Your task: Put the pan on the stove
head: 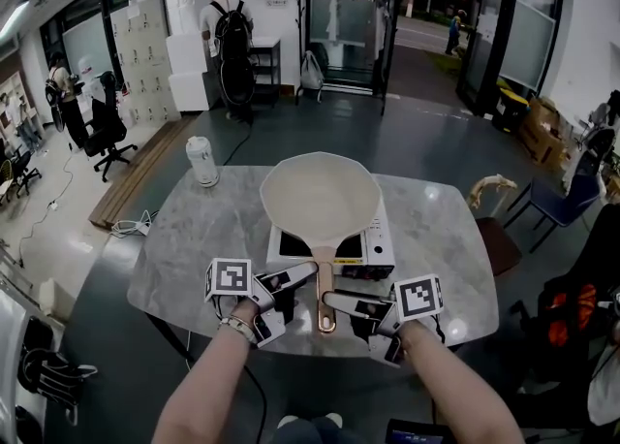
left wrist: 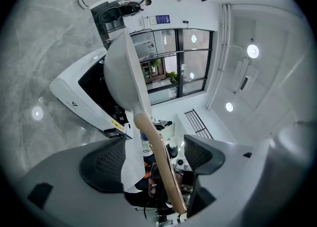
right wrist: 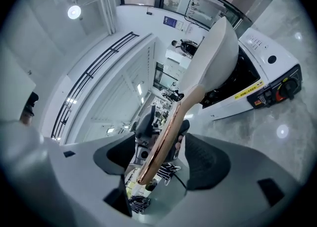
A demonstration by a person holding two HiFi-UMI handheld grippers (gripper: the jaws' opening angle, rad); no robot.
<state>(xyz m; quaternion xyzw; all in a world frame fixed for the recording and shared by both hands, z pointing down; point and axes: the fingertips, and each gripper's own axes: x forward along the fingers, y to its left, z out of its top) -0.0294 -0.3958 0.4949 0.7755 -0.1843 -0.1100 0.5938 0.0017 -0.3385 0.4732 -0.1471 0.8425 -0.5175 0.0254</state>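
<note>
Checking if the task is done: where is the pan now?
In the head view the pan sits on the stove at the middle of the table, its handle between the open left tool and right tool.

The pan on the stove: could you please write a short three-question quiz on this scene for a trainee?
1. True or false: the pan rests on the stove.
2. What lies between the open jaws of both the left gripper and the right gripper? A: the pan's handle. B: a spoon. C: nothing.
3. Fill in: in the head view, the white can stands on the table to the ___ of the stove.

Key: 1 true; 2 A; 3 left.
</note>
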